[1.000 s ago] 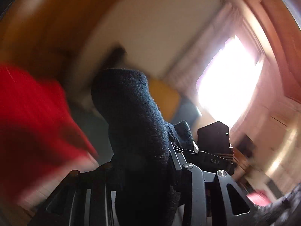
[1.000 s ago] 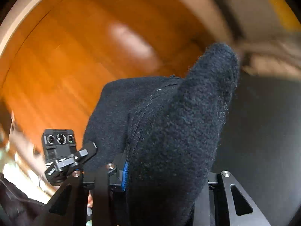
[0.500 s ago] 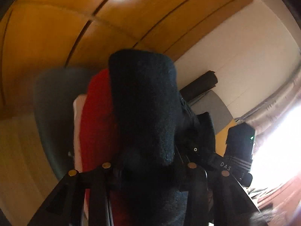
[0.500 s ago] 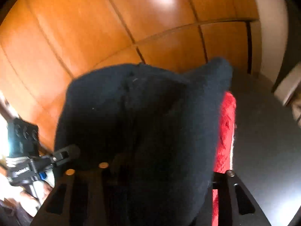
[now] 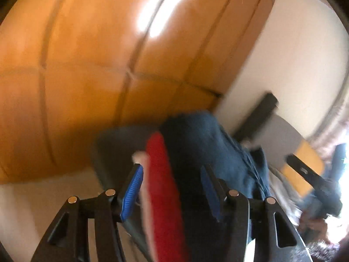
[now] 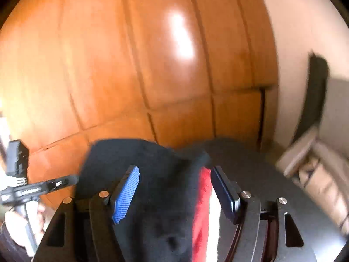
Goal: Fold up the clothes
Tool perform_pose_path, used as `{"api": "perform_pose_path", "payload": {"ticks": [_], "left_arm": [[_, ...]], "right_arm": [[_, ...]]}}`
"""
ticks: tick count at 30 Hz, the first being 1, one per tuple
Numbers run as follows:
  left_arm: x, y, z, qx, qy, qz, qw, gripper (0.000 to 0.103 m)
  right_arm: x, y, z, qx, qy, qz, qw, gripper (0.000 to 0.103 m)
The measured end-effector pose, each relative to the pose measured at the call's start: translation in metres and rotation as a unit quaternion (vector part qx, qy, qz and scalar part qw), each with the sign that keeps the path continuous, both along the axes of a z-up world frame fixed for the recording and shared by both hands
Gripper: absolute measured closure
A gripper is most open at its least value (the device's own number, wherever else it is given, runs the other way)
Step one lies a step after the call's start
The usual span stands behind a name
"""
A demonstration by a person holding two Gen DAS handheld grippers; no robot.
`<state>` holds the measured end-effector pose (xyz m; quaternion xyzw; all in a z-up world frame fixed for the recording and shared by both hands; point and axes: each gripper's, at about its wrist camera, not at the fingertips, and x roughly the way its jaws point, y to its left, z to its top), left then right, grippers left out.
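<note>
A dark navy knit garment (image 5: 205,144) lies over a red garment (image 5: 163,196) with a white edge, on a grey surface (image 5: 111,150). My left gripper (image 5: 172,170) straddles the left end of this pile; its jaws are opening and its blue pads (image 5: 130,192) stand off the cloth. In the right wrist view, the dark garment (image 6: 157,196) and red garment (image 6: 202,203) lie between the pads of my right gripper (image 6: 174,170). Its jaws are opening too, and the blue pad (image 6: 126,194) shows bare. The left gripper (image 6: 32,187), held by a hand (image 6: 19,222), appears at the far left.
Orange-brown wooden cabinet panels (image 6: 152,65) fill the background close behind the pile. A white wall (image 5: 294,54) carries a black object (image 6: 316,91). A beige cushion or seat (image 6: 316,174) sits at the right. The right gripper (image 5: 316,183) shows at the right of the left wrist view.
Both grippers swung round toward the wooden panels and lowered the dark garment onto the red one. Their jaws have spread, and the dark cloth no longer fills them.
</note>
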<state>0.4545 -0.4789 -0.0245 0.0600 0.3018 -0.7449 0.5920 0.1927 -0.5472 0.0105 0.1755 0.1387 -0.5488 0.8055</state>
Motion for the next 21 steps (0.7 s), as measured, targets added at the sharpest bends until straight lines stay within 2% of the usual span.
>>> {"api": "perform_pose_path", "payload": {"ticks": [2,4,6,7,8,9,11,13,15,21], "left_arm": [[-0.016,0.002,0.012,-0.036,-0.008,-0.032,0.9988,0.044],[-0.036,-0.001,0.019,-0.059,-0.021,-0.073,0.9954,0.044],[-0.061,-0.018,0.014,-0.044,-0.043,-0.109,0.9921,0.044],[-0.072,-0.034,0.004,-0.009,-0.056,-0.119,0.9912,0.044],[-0.081,-0.050,-0.008,0.025,-0.065,-0.127,0.9895,0.044],[-0.084,-0.064,-0.022,0.041,-0.069,-0.127,0.9886,0.044],[-0.086,-0.082,-0.038,0.039,-0.090,-0.116,0.9885,0.046],[-0.087,-0.094,-0.043,0.035,-0.107,-0.100,0.9885,0.046],[-0.085,-0.102,-0.043,0.039,-0.106,-0.095,0.9890,0.045],[-0.076,-0.094,-0.044,0.026,-0.106,-0.091,0.9898,0.045]], "right_arm": [[0.021,0.010,0.001,-0.005,0.029,0.036,0.999,0.034],[0.040,0.006,-0.012,0.010,0.062,0.057,0.996,0.034],[0.046,-0.006,-0.035,0.043,0.090,0.052,0.994,0.034],[0.046,-0.013,-0.049,0.064,0.092,0.046,0.993,0.034],[0.045,-0.020,-0.065,0.087,0.086,0.039,0.992,0.034],[0.044,-0.028,-0.080,0.109,0.081,0.031,0.990,0.034],[0.039,-0.040,-0.108,0.145,0.056,0.016,0.988,0.033],[0.035,-0.039,-0.121,0.147,0.005,0.003,0.989,0.033],[0.042,-0.042,-0.125,0.141,-0.007,-0.013,0.990,0.033],[0.059,-0.028,-0.115,0.129,0.015,-0.027,0.991,0.032]]}}
